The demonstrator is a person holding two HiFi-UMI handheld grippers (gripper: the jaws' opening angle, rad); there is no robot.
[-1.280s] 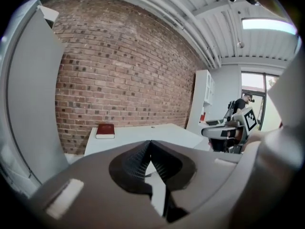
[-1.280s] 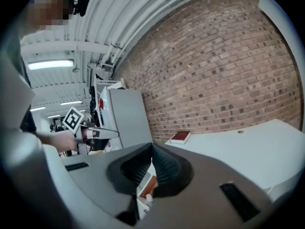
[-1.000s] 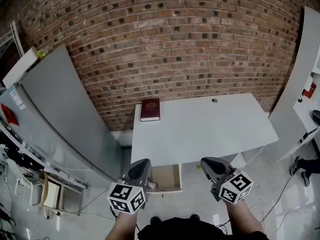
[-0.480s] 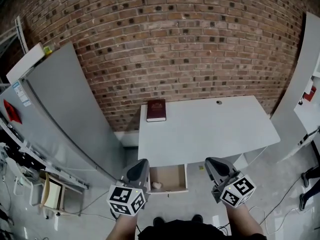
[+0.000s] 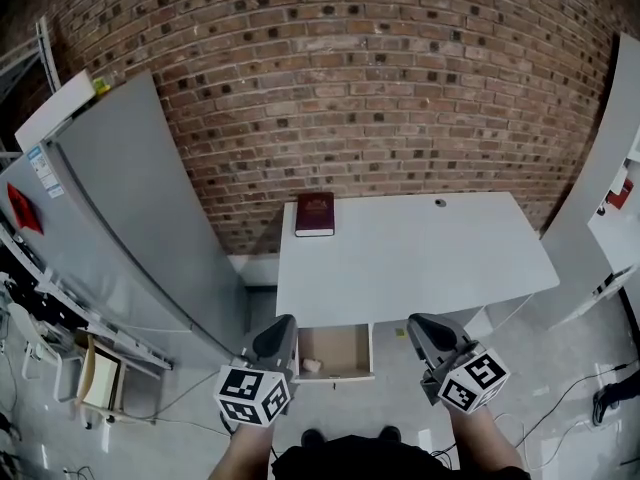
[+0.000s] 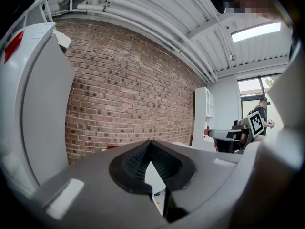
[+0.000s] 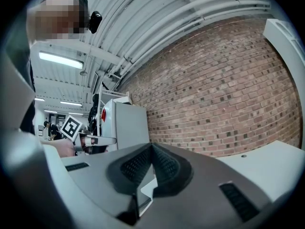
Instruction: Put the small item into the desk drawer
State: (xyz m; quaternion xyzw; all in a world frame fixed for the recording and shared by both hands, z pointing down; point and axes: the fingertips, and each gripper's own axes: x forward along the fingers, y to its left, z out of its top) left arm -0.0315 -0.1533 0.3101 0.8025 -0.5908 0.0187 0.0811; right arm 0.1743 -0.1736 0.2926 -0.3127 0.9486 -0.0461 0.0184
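- Head view: bright, even, soft light. The white rectangular desk top (image 5: 420, 258) shows no hard glare, and the open tan-lined drawer (image 5: 335, 348) under its front edge lies in mild shade.
- The red-brown brick wall (image 5: 350, 88) bows strongly with fisheye distortion, and the corners darken.
- The glossy pale grey floor (image 5: 540, 388) carries a faint sheen.
- Left gripper view: a rectangular ceiling light panel (image 6: 259, 31) is blown out at upper right. The grey left gripper (image 6: 149, 143), close to the lens, is soft, and a black ring vignettes the edges.
- Right gripper view: a long fluorescent ceiling tube (image 7: 59, 58) glows at left. The grey right gripper (image 7: 152, 147) blurs up close, while the brickwork beyond is sharp.
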